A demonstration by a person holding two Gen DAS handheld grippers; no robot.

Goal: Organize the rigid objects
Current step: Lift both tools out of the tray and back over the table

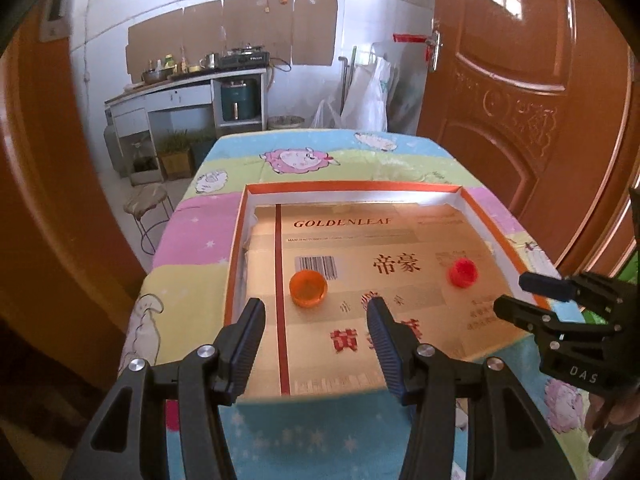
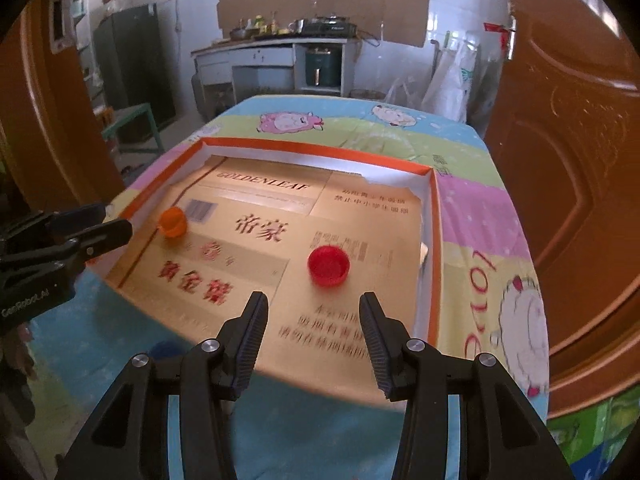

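Left gripper (image 1: 316, 312): my jaws stood apart with nothing between them, hanging over the near part of the tray.
Orange cap (image 1: 308, 289): it lay open side up on the printed card lining, just ahead of my left fingertips, free of both pads.
Tray (image 1: 352, 186): its shallow orange rim sat on the sheep-print cloth (image 1: 188, 248).
Red cap (image 2: 328, 266): it lay open side up just ahead of my right fingertips, well apart from the orange one.
Right gripper (image 2: 313, 306): my jaws were parted and empty, held off the card.
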